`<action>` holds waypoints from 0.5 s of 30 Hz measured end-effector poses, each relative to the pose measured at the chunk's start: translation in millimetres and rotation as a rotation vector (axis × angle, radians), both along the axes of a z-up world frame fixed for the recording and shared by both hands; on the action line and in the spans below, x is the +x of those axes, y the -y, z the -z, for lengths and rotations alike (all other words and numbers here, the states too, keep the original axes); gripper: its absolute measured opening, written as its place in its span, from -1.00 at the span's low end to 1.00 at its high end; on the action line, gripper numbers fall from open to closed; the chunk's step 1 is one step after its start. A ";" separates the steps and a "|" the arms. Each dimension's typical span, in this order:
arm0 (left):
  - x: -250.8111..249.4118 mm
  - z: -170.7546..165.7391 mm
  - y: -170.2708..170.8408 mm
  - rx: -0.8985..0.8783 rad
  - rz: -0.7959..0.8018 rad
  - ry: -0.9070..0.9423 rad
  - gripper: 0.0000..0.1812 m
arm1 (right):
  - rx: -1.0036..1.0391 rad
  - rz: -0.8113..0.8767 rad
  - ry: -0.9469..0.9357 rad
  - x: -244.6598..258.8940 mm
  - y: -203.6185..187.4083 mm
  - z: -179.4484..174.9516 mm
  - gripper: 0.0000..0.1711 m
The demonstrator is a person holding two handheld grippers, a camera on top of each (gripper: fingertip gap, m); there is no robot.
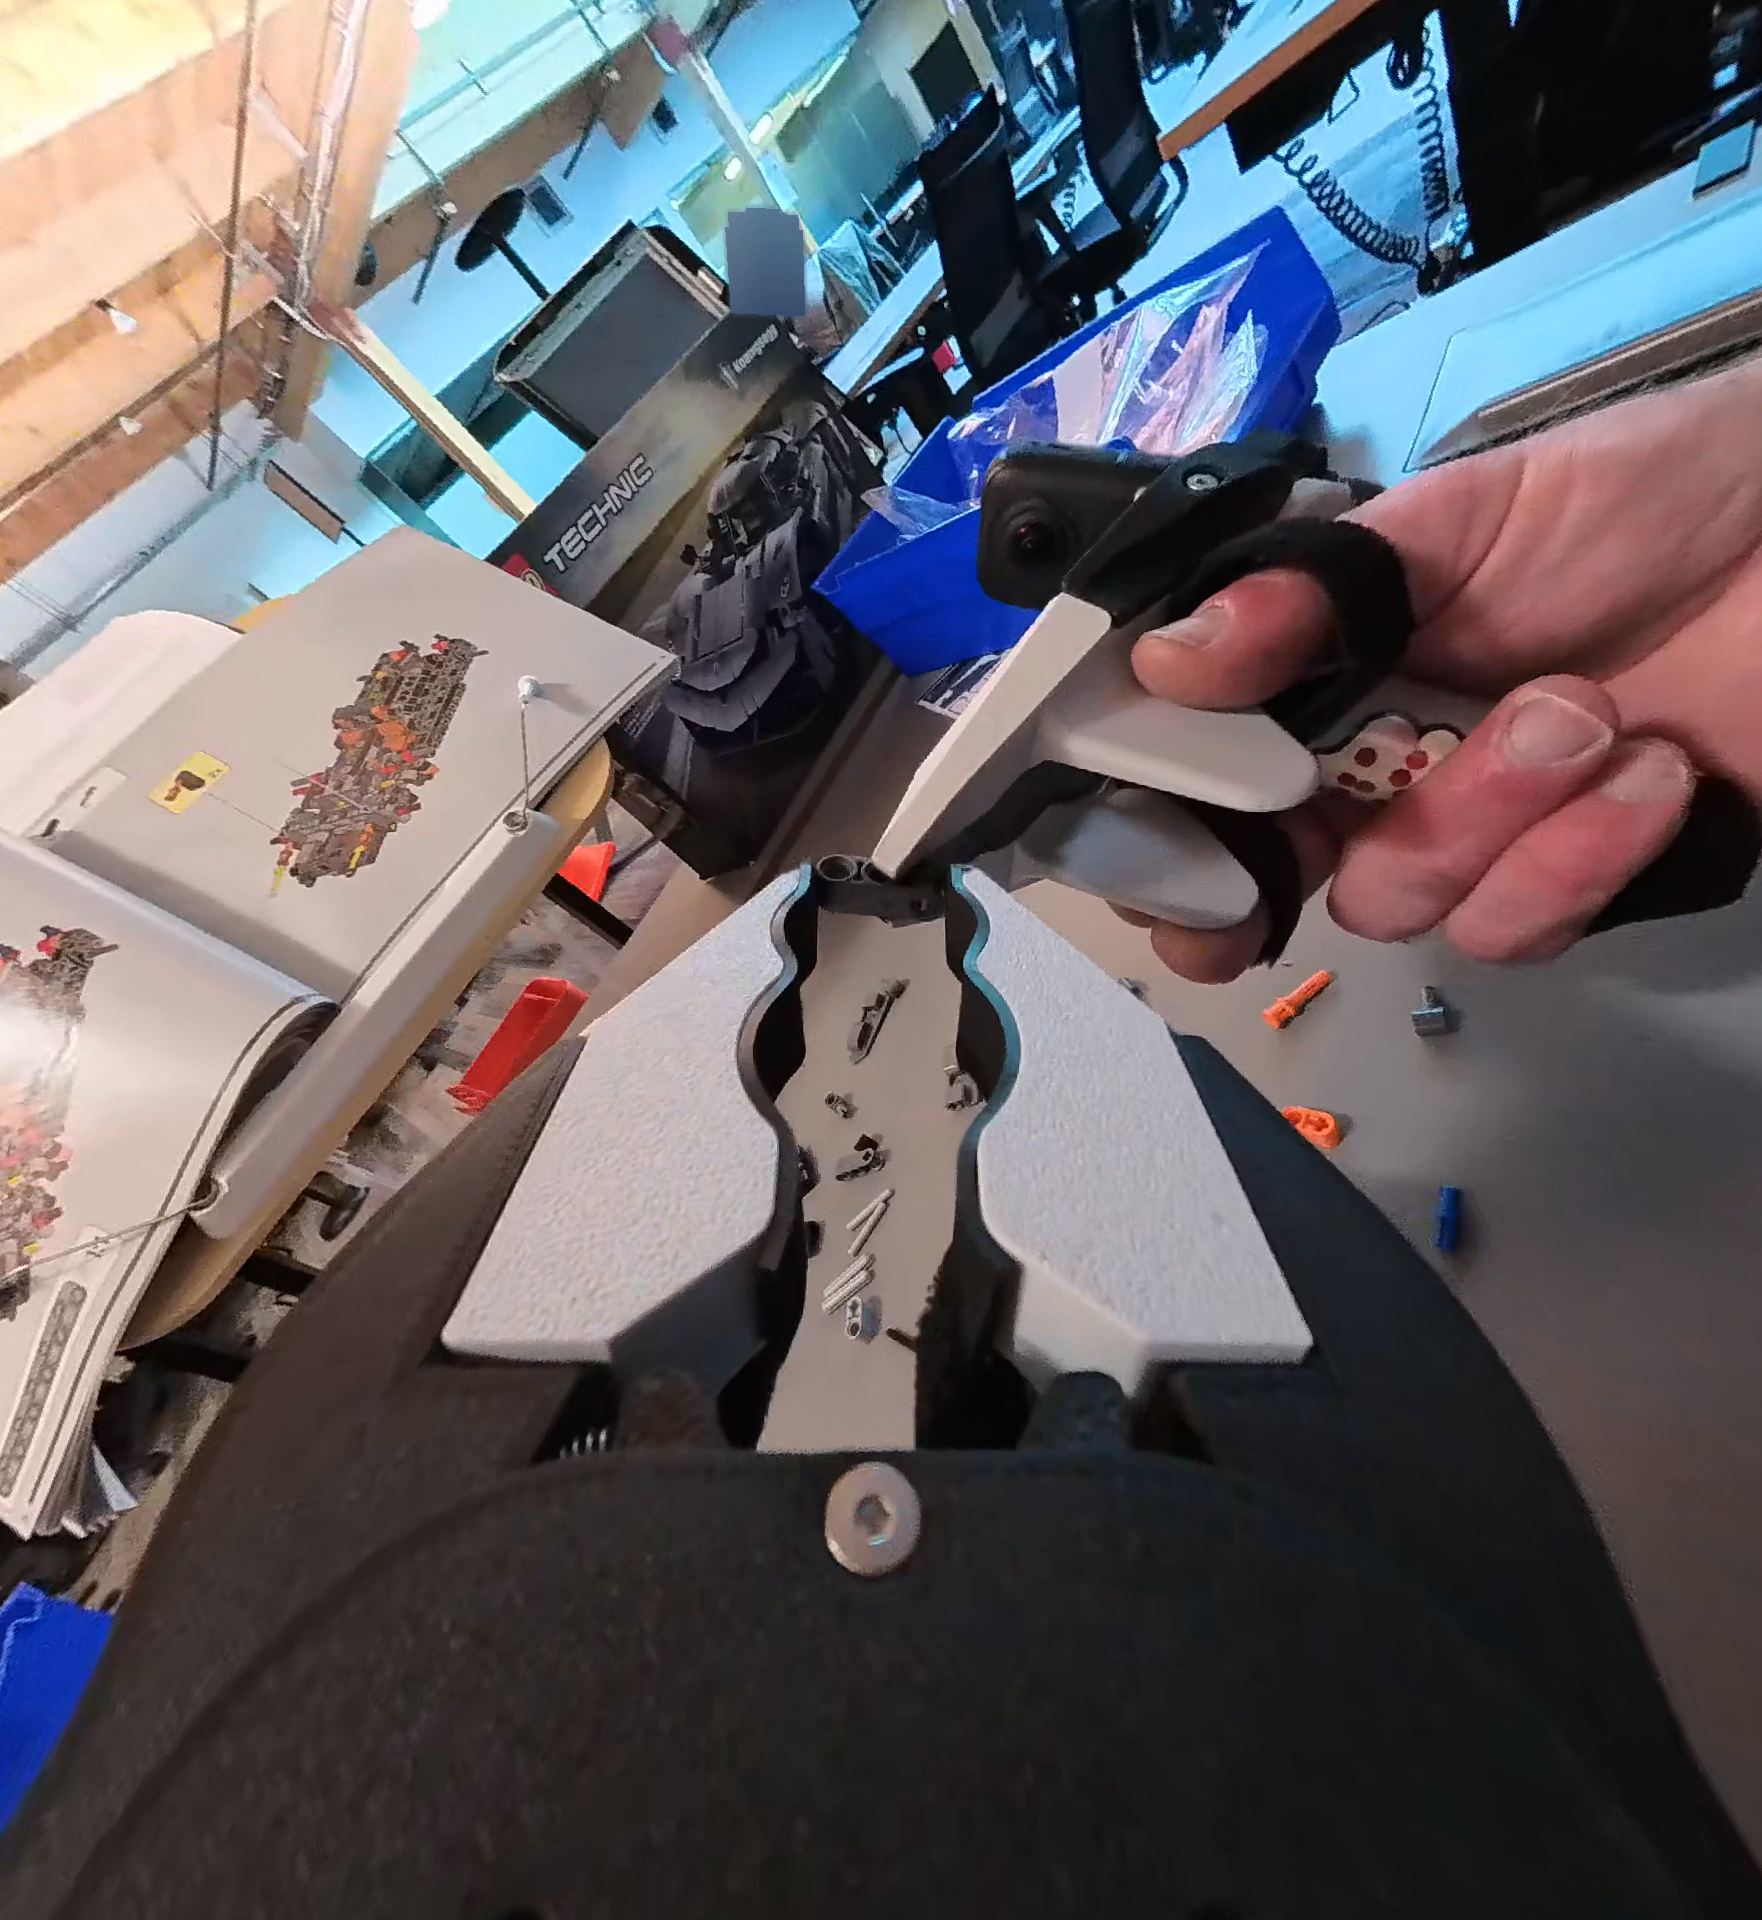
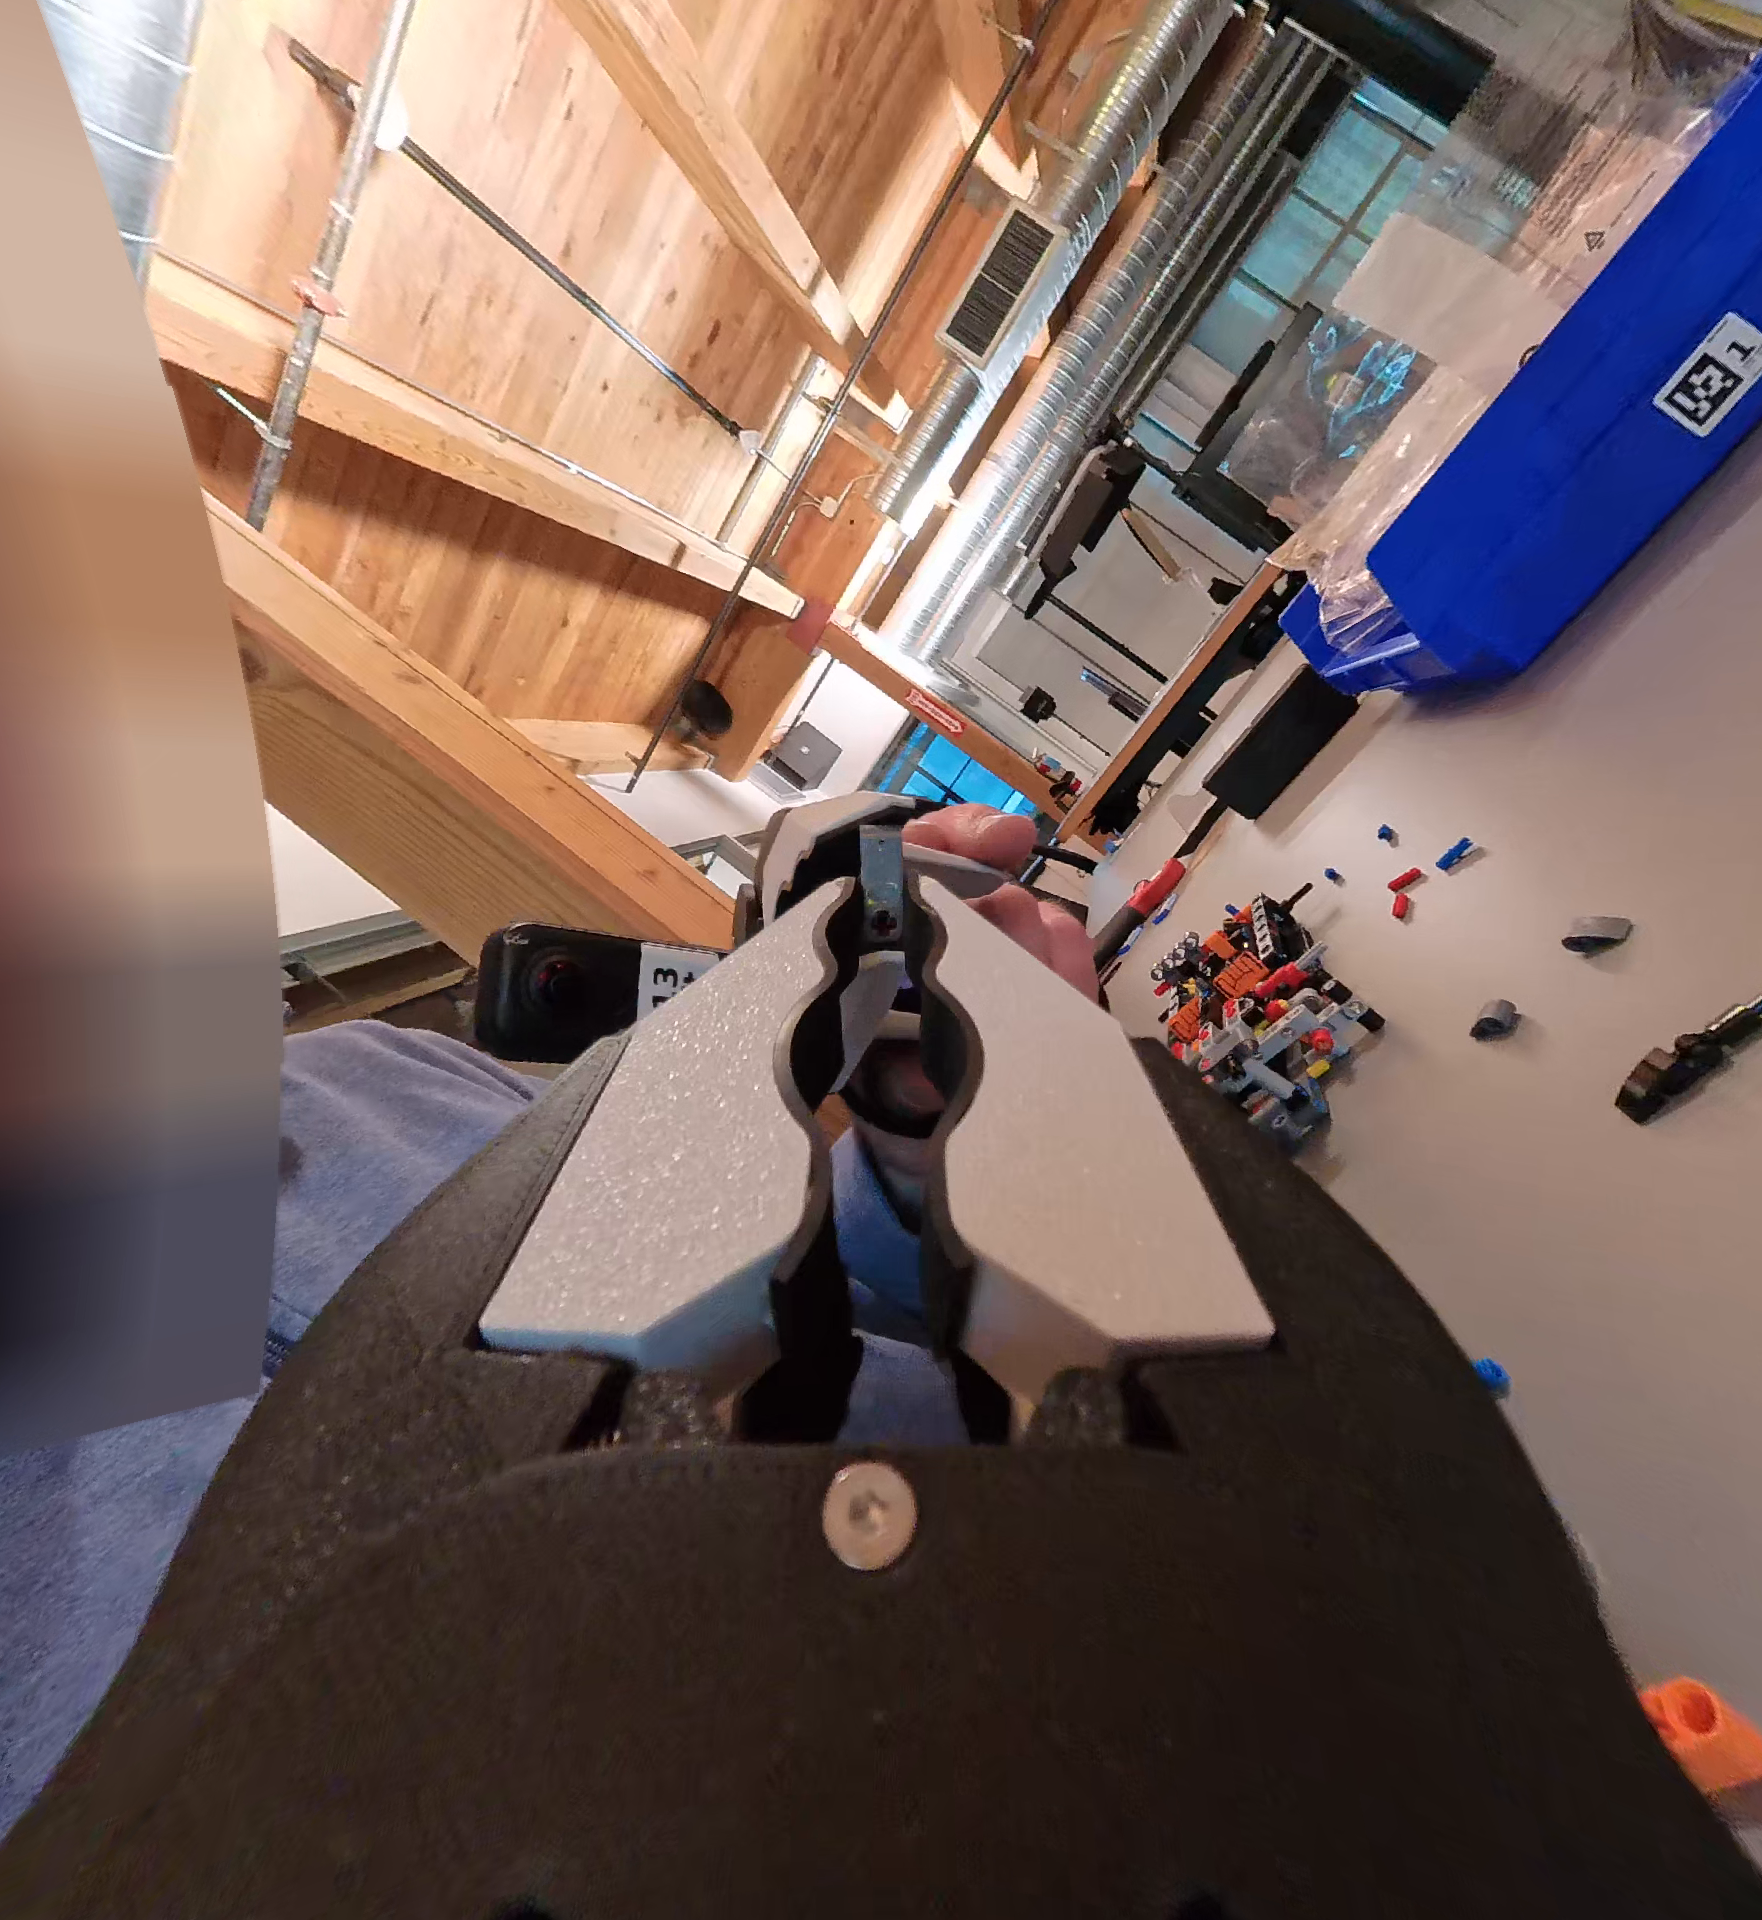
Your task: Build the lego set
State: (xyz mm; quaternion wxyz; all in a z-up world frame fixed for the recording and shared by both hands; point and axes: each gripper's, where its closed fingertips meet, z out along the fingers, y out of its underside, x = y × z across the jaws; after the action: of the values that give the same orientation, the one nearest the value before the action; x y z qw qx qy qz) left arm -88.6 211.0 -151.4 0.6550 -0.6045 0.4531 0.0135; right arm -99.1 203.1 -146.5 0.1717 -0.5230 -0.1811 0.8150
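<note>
1. Lego connector piece (image 1: 872, 891), dark grey — pinched at the left claw (image 1: 877, 894) tips, above the bench (image 1: 1635, 1351).
2. Right claw (image 2: 882, 914) grips a small grey pin-hole piece (image 2: 879, 883) — meeting the left claw's tips.
3. Half-built model (image 2: 1261, 1013) sits on the bench.

Rough matt plastic gripper fingers (image 1: 638, 1122), glossy paper instruction booklet (image 1: 357, 748), smooth matt grey table (image 2: 1583, 1195).

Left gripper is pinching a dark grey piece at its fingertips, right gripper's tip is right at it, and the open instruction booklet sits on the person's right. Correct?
One error: the instruction booklet lies to the left, as the left wrist view shows. The rest holds: the left gripper pinches the dark grey piece, with the right gripper tip at it.
</note>
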 end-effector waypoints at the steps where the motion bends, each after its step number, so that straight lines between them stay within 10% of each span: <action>1: 0.5 0.2 0.3 -0.002 0.002 0.003 -0.76 | -0.005 -0.003 -0.001 0.2 0.3 0.7 -0.94; 15: -9.5 2.7 9.6 -0.079 -0.031 0.057 -0.76 | 0.223 0.199 0.270 34.1 -22.8 26.0 -0.56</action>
State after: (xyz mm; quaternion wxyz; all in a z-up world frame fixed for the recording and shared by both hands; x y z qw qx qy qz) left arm -98.1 201.4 -154.1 0.6431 -0.6371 0.4247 -0.0115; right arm -65.0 225.9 -172.5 0.2822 -0.6205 -0.2389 0.6916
